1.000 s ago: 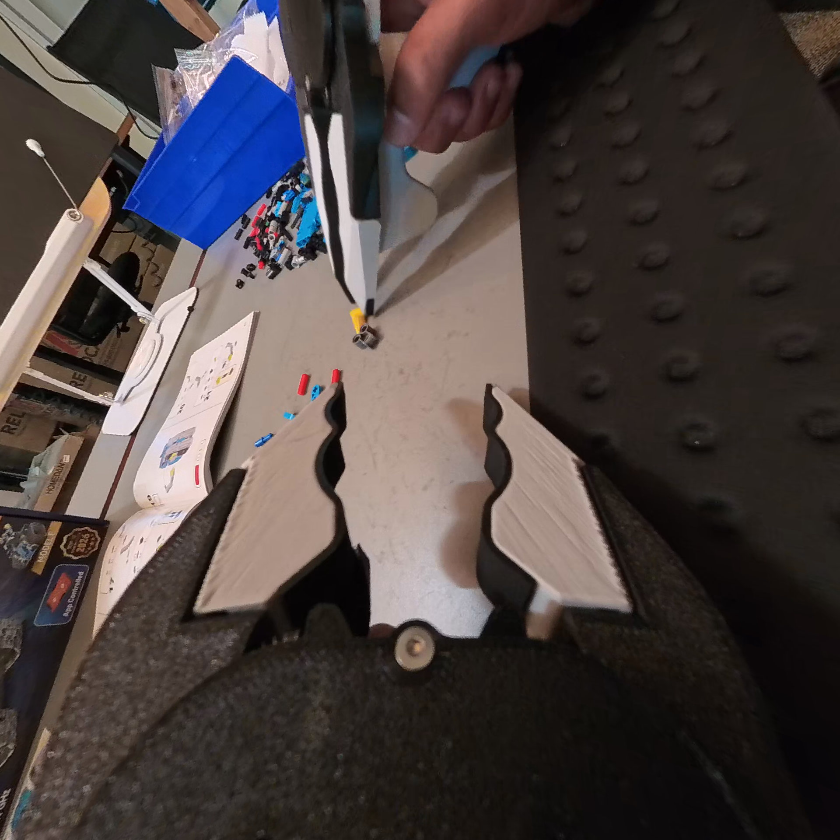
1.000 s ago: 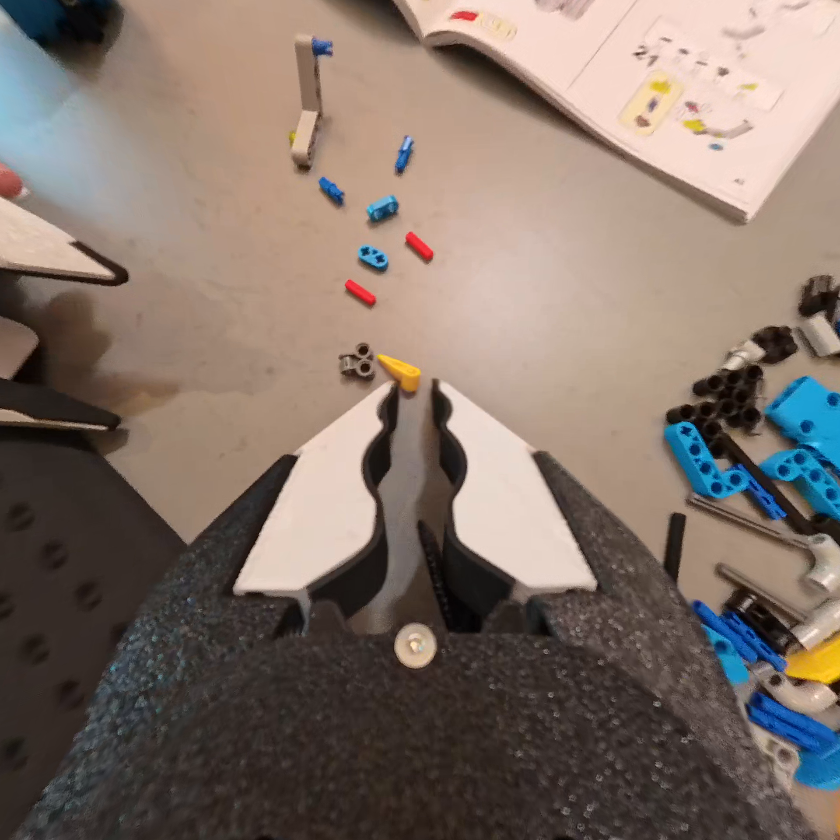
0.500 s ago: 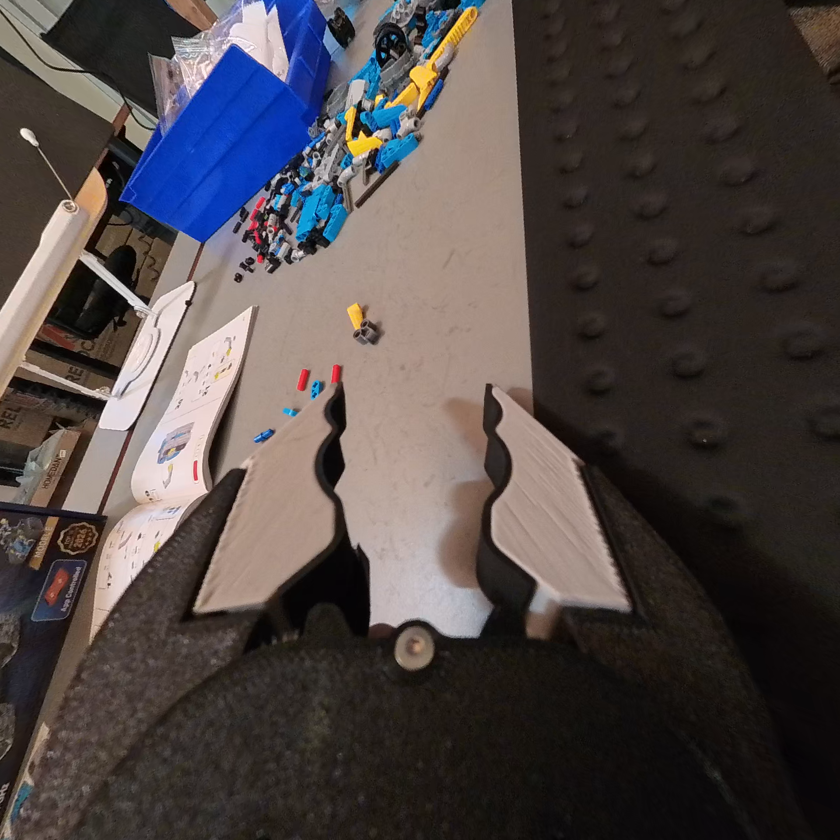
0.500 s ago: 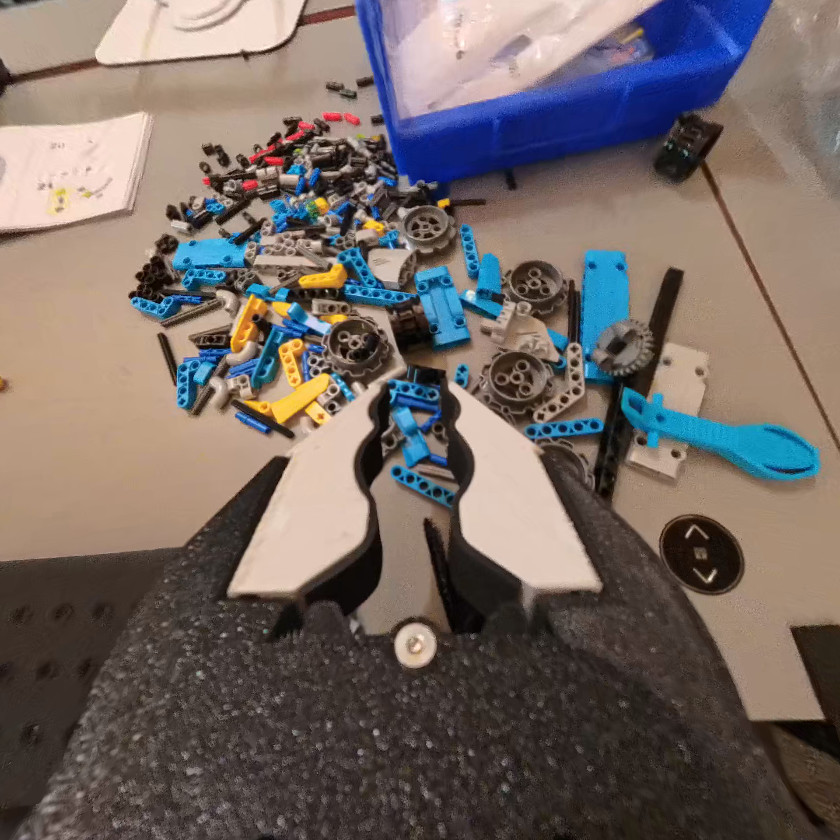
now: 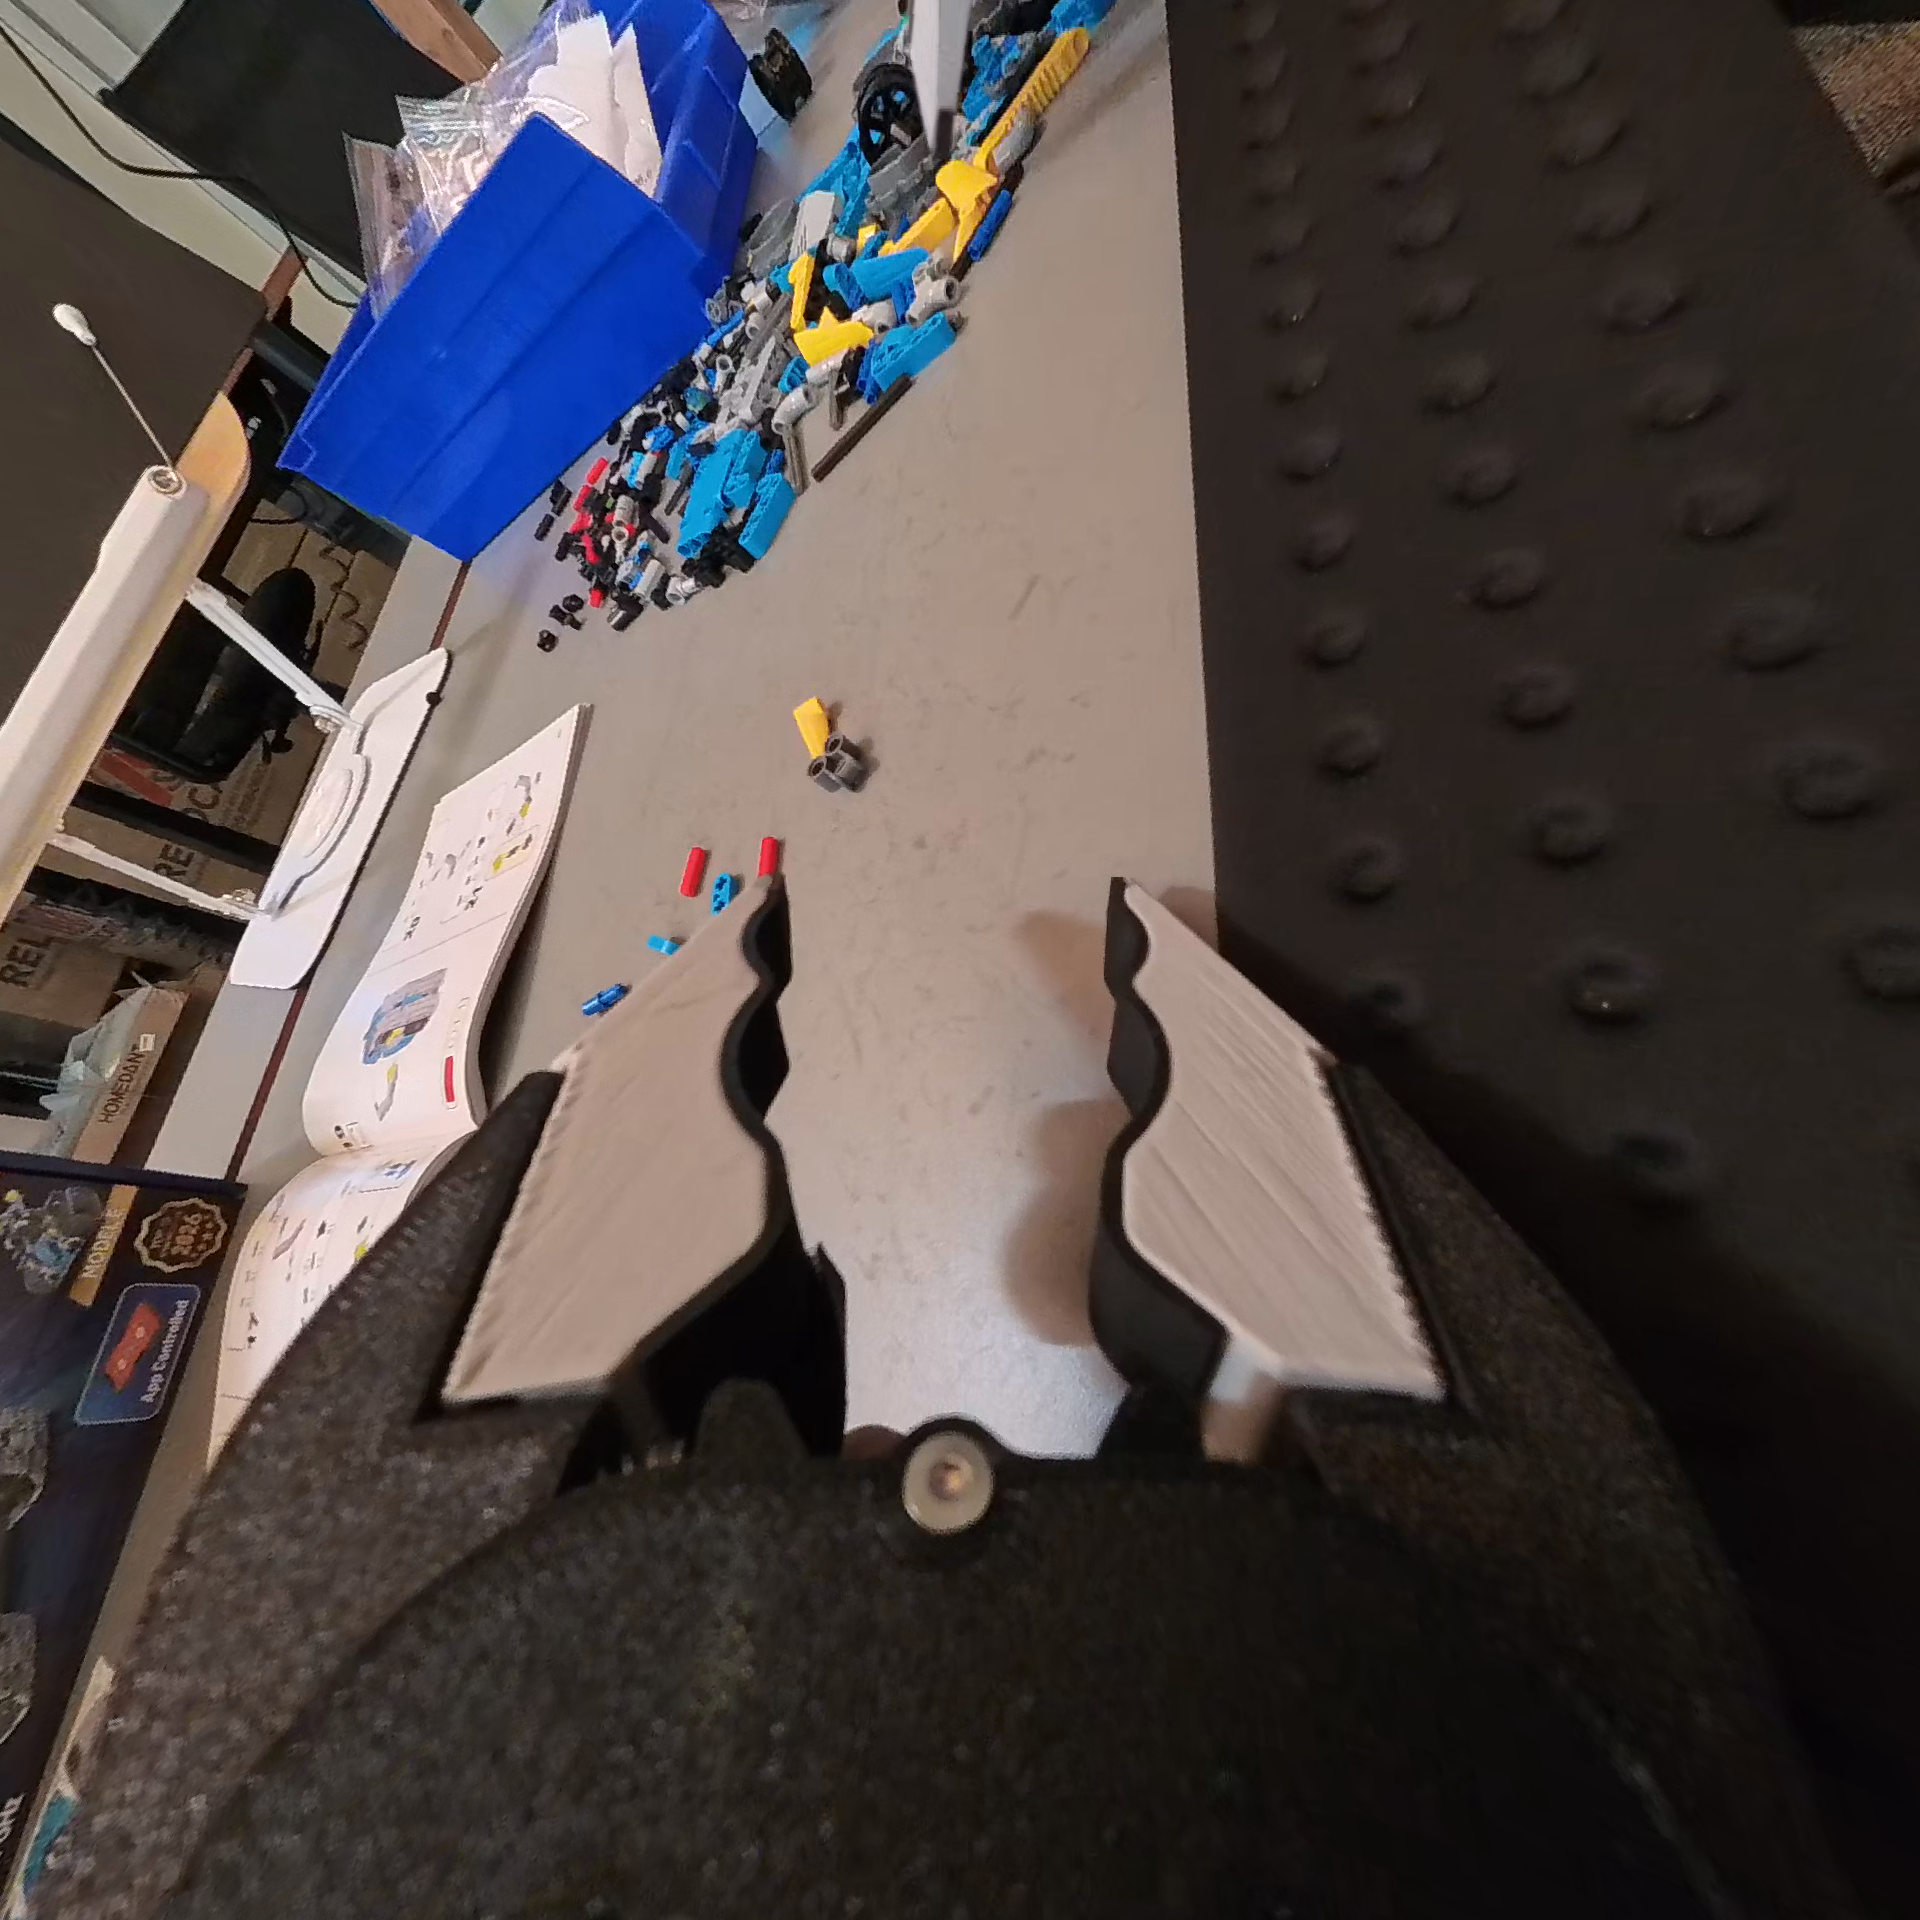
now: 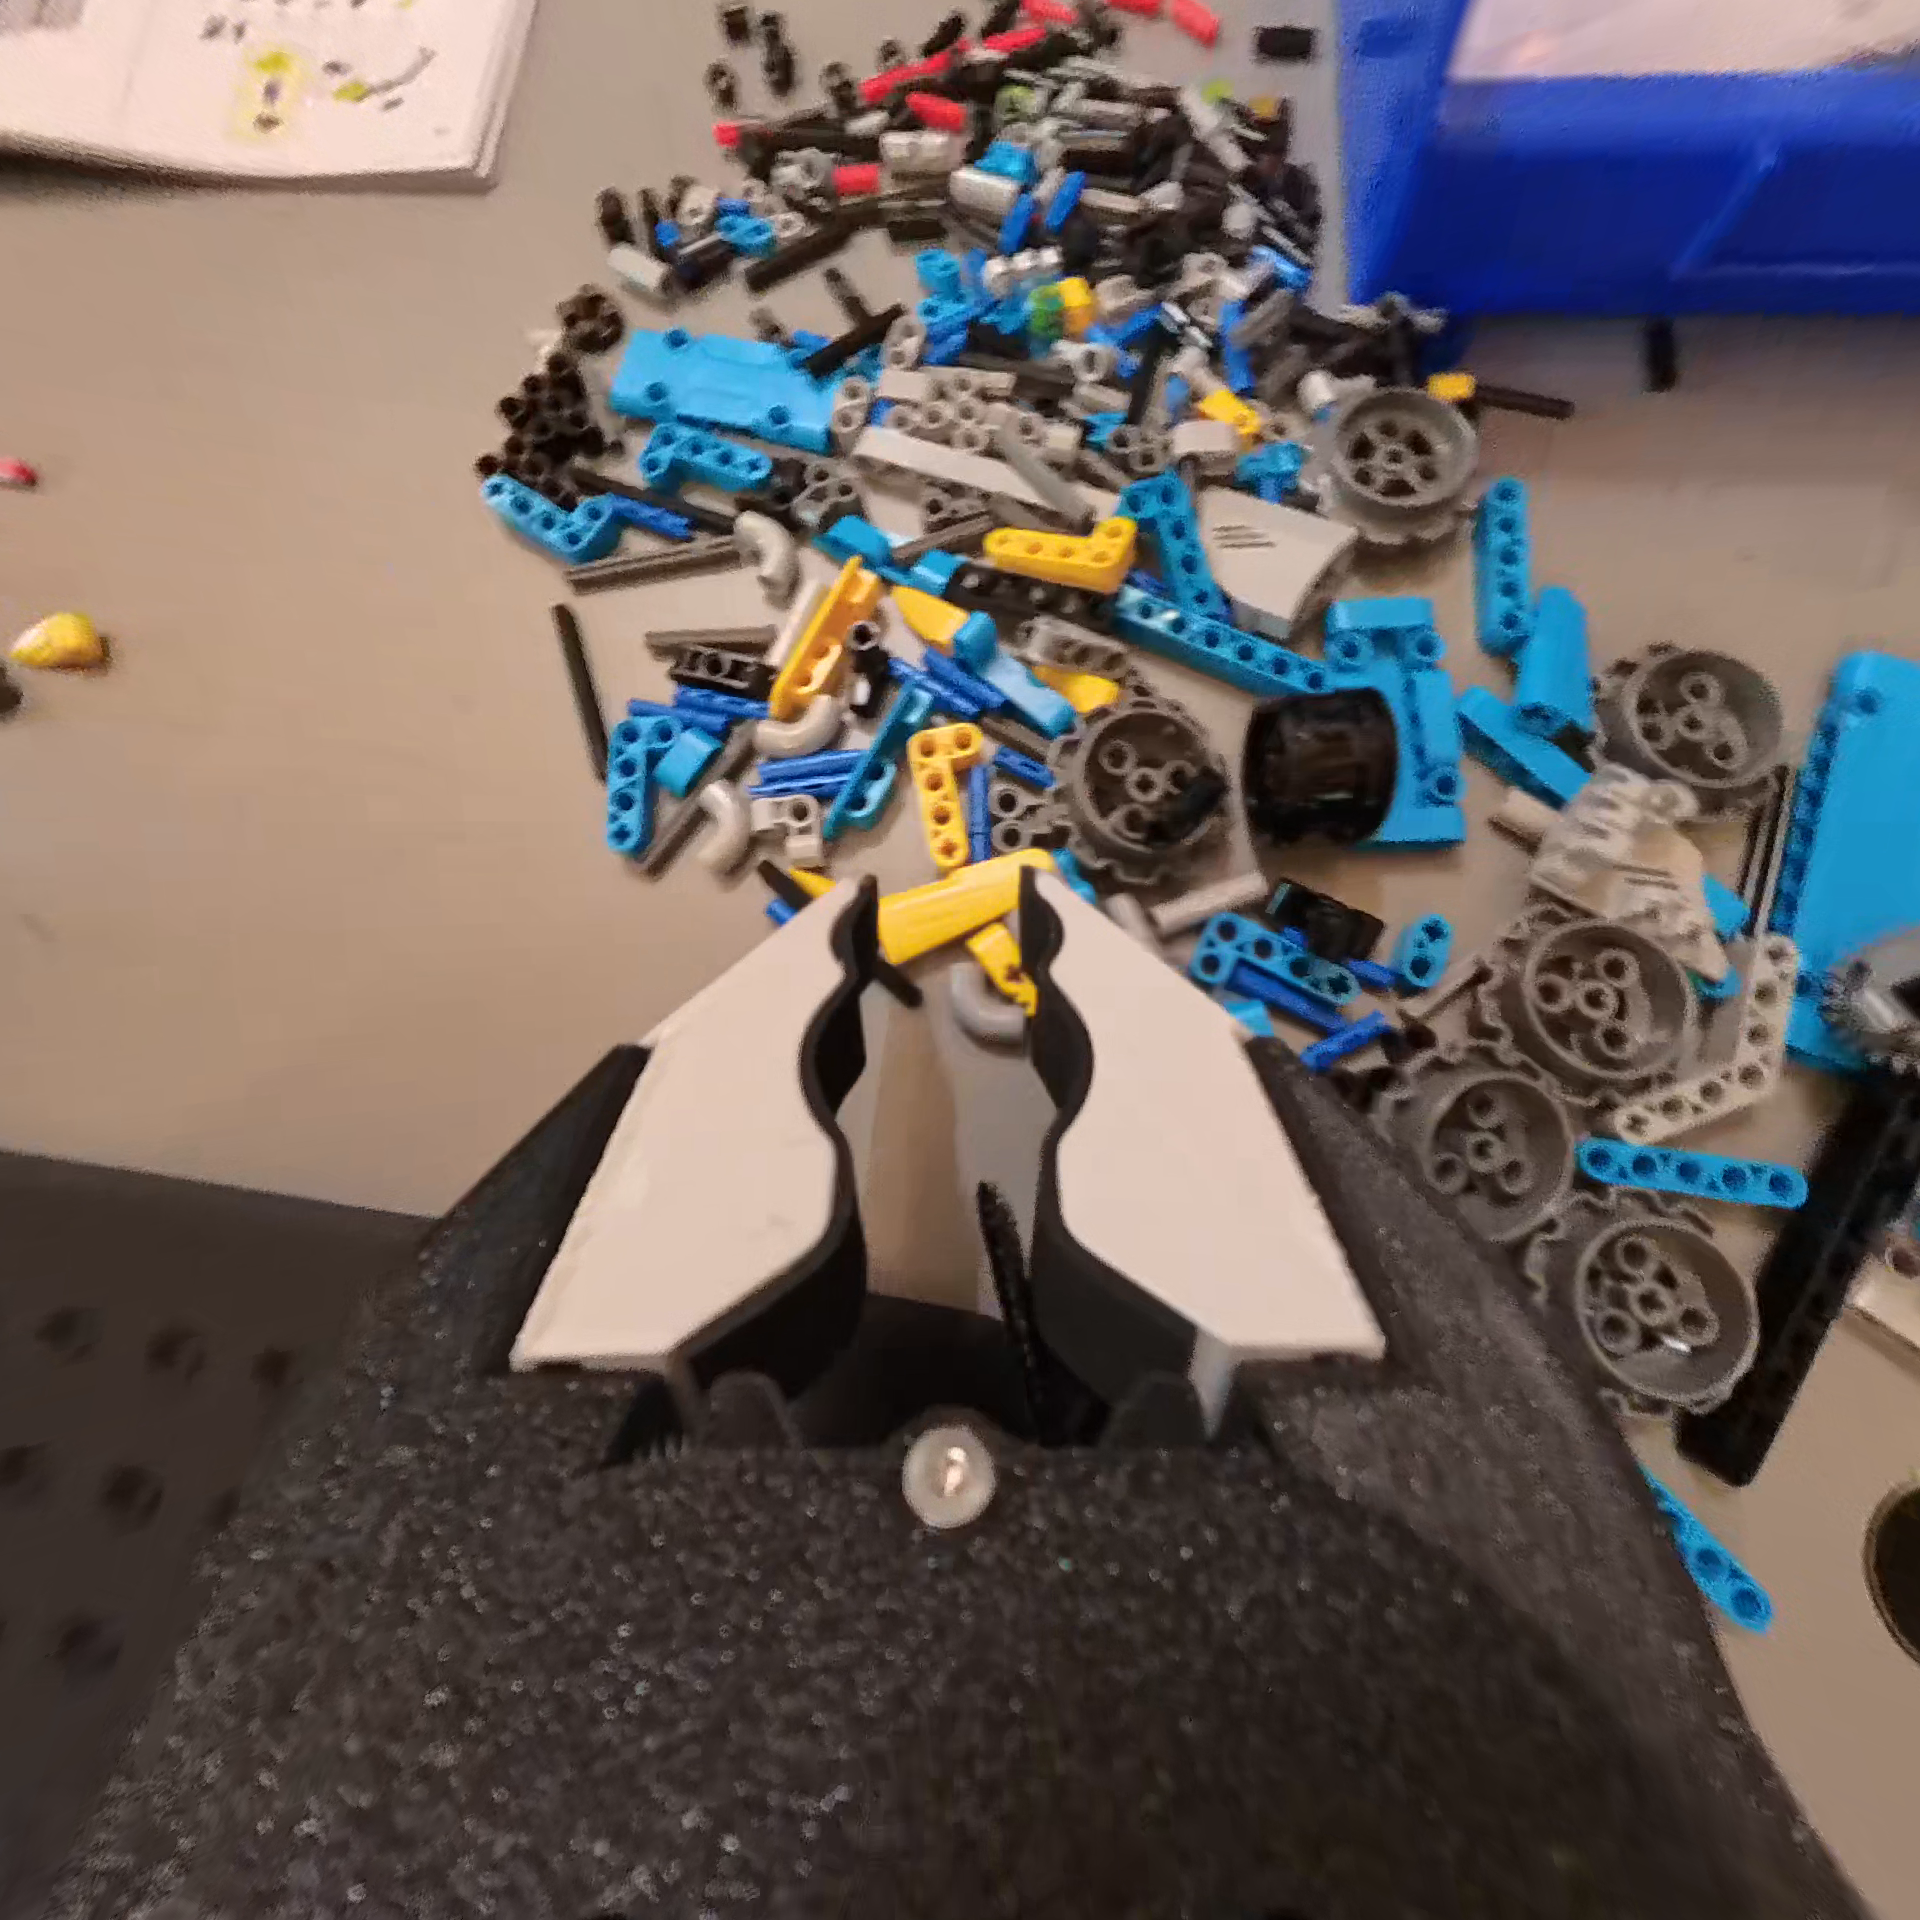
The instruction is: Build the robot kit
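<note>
My left gripper [image 5: 945, 899] is open and empty, low over the grey table [image 5: 935, 582]. Ahead of it lie a small yellow wedge piece [image 5: 812, 719] touching a dark grey connector [image 5: 837, 771], and two red pins [image 5: 693, 871] near its left fingertip. My right gripper [image 6: 945, 891] is narrowly open over the near edge of a pile of blue, yellow, grey and black building parts [image 6: 1039, 582]. A yellow curved piece [image 6: 951, 906] lies between its tips; I see no grip on it. The right gripper also shows far off in the left wrist view [image 5: 935, 52].
A blue bin [image 6: 1621, 208] stands behind the pile; it also shows in the left wrist view [image 5: 540, 332]. An open instruction booklet [image 5: 457, 935] and a white lamp base [image 5: 343, 810] lie left. Several grey wheels [image 6: 1600, 997] sit right of the pile. A black dotted mat [image 5: 1558, 623] borders the table. One gripper's finger ends stand about 30 cm off the other's.
My right gripper has left the yellow wedge and grey connector, swung to the parts pile and come in low over a yellow piece, its jaws a little wider. The left gripper has not moved.
</note>
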Demonstrator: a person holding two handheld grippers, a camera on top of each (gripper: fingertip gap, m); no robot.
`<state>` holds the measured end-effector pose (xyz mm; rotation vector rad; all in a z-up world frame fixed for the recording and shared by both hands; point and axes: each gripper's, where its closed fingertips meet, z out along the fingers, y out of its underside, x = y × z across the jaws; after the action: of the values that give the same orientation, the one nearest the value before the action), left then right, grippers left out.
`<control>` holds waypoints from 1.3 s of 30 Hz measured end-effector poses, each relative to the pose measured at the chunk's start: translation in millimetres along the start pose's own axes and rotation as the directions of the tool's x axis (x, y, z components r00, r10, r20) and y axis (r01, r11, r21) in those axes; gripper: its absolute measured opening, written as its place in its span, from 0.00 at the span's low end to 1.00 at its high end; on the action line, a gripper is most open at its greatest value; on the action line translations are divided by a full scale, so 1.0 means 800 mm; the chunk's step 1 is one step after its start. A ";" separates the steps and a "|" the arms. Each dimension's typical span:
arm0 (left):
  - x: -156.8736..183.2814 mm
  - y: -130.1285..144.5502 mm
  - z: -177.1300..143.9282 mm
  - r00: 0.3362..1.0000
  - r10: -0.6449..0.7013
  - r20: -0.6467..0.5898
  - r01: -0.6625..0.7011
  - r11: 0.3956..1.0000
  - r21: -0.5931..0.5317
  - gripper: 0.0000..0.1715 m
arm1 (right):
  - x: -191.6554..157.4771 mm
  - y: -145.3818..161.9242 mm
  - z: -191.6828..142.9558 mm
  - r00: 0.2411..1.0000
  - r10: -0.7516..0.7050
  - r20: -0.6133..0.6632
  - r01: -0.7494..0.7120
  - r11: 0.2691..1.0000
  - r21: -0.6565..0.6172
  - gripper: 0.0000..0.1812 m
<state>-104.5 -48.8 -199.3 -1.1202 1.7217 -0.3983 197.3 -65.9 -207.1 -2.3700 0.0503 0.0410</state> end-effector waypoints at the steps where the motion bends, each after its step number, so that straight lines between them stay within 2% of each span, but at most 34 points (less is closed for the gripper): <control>1: 0.000 0.000 0.000 1.000 0.001 0.000 -0.001 1.000 0.000 0.36 | -0.007 0.000 0.002 0.999 -0.032 0.002 0.032 0.999 -0.008 0.13; 5: 0.000 0.000 0.000 1.000 0.002 0.001 -0.002 1.000 0.000 0.35 | -0.028 -0.001 0.010 0.994 -0.097 0.043 0.098 0.995 -0.008 0.09; 13: 0.001 0.000 0.000 1.000 0.003 0.003 -0.003 1.000 0.002 0.35 | -0.025 0.015 0.020 0.995 -0.081 0.052 0.085 0.993 -0.087 0.09; 15: 0.002 0.000 0.000 1.000 0.005 0.004 -0.005 1.000 0.002 0.35 | -0.028 0.015 0.020 0.994 -0.084 0.070 0.090 0.992 -0.089 0.04; 18: 0.002 0.000 0.000 1.000 0.006 0.005 -0.006 1.000 0.001 0.35 | -0.029 0.014 0.020 0.993 -0.106 0.058 0.110 0.990 -0.087 0.04; 21: 0.003 0.000 0.000 1.000 0.007 0.005 -0.007 1.000 0.001 0.35 | -0.030 0.007 0.016 0.992 -0.110 0.053 0.113 0.992 -0.053 0.04; 24: 0.003 0.000 0.000 1.000 0.008 0.005 -0.008 1.000 0.000 0.35 | -0.042 -0.016 0.002 0.992 -0.088 0.093 0.085 0.996 0.041 0.04; 27: 0.004 0.000 0.000 1.000 0.007 0.005 -0.007 1.000 0.000 0.35 | -0.090 -0.037 -0.006 0.974 -0.124 0.191 0.109 0.990 0.087 0.04; 30: 0.004 0.000 0.000 1.000 0.006 0.006 -0.006 1.000 0.001 0.35 | -0.184 -0.038 0.006 0.901 -0.174 0.398 0.154 0.985 0.083 0.04; 33: 0.004 0.001 0.001 1.000 0.001 0.006 -0.001 1.000 -0.009 0.35 | -0.256 -0.035 0.025 0.851 -0.188 0.490 0.171 0.982 0.079 0.04; 35: 0.004 0.001 0.001 1.000 -0.009 0.002 0.009 1.000 -0.008 0.35 | -0.279 -0.032 0.039 0.850 -0.175 0.498 0.168 0.984 0.060 0.04; 39: 0.000 0.000 -0.001 0.999 -0.053 -0.007 0.053 0.999 0.001 0.35 | -0.283 -0.027 0.050 0.866 -0.219 0.450 0.226 0.973 0.039 0.04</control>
<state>-105.1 -48.9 -199.6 -1.1670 1.6997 -0.4367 -28.3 -16.9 -210.7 -2.3073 -0.4509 0.4818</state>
